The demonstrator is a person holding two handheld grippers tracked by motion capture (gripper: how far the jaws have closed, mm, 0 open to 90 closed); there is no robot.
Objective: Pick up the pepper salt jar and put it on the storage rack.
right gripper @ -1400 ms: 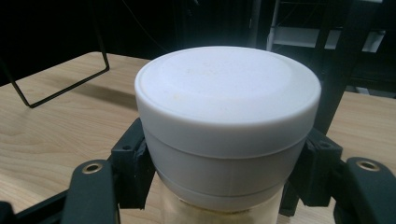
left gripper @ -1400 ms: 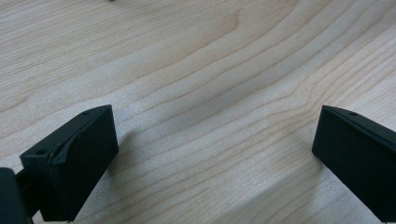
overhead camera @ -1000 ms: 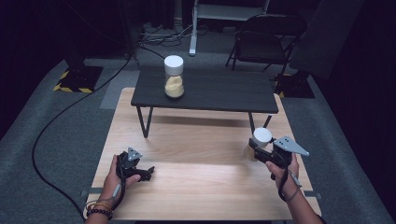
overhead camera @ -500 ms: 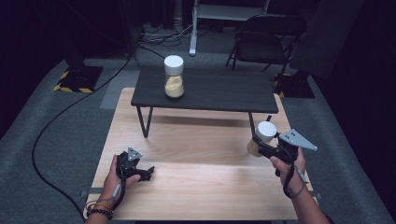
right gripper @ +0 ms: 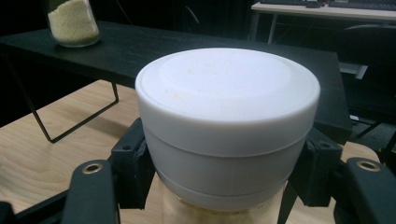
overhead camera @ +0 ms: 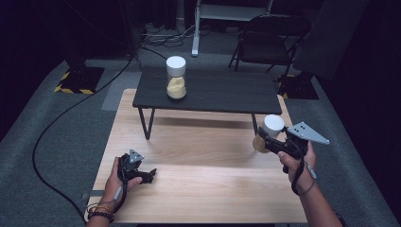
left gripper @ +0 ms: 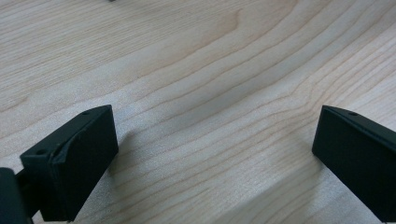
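Observation:
My right gripper (overhead camera: pixel 268 138) is shut on a white-lidded jar (overhead camera: pixel 268 131) of yellowish grains, held in the air at the wooden table's (overhead camera: pixel 198 189) right edge. In the right gripper view the jar's white lid (right gripper: pixel 227 100) sits close up between the black jaws. A second jar (overhead camera: pixel 176 78) with a white lid stands upright on the small black table (overhead camera: pixel 222 94) at the back, also seen as the far jar (right gripper: pixel 74 21). My left gripper (overhead camera: pixel 147 175) rests low on the wooden table at the front left, open, with bare wood (left gripper: pixel 210 116) between its jaws.
The black table stands on thin metal legs (overhead camera: pixel 146 124) on the wooden table's far half. A black folding chair (overhead camera: pixel 269 38) and cables (overhead camera: pixel 61 123) lie on the grey floor beyond. The wooden table's front middle is bare wood.
My right gripper has lifted the jar and carried it up and slightly right, toward the black table's right end. The left gripper has stayed in place.

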